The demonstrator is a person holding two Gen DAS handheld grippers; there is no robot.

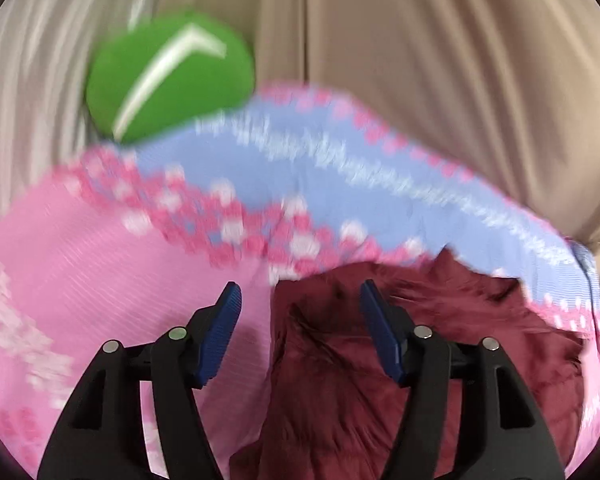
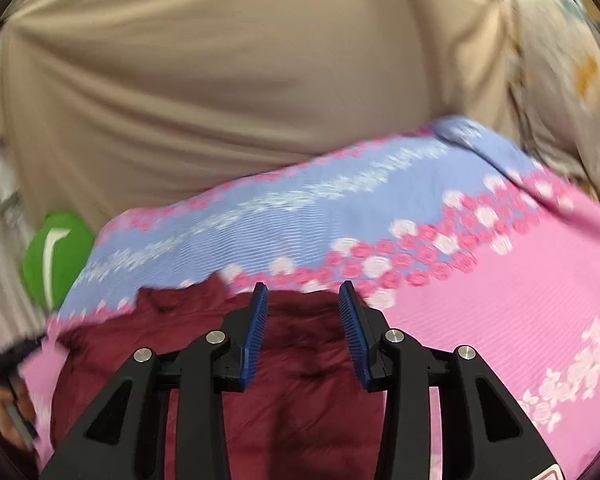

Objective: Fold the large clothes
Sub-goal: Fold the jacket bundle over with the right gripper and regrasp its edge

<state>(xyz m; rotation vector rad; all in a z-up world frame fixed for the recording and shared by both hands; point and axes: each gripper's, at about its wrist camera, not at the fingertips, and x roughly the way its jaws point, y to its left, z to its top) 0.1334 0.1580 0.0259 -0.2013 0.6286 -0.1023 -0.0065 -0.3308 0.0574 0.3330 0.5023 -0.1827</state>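
Between the parted blue ribbed pads of the left gripper (image 1: 300, 292) and right gripper (image 2: 303, 292) lies a crumpled maroon garment (image 1: 360, 360), soft and wrinkled, on a pink-and-blue floral sheet (image 1: 120, 248); a blurred green round cushion (image 1: 168, 76) sits at its far edge.

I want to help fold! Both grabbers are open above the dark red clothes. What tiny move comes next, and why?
Probably lower the left gripper onto the maroon garment and pinch an edge: both it and the right gripper are open, holding nothing, and the garment lies crumpled on the pink floral sheet.
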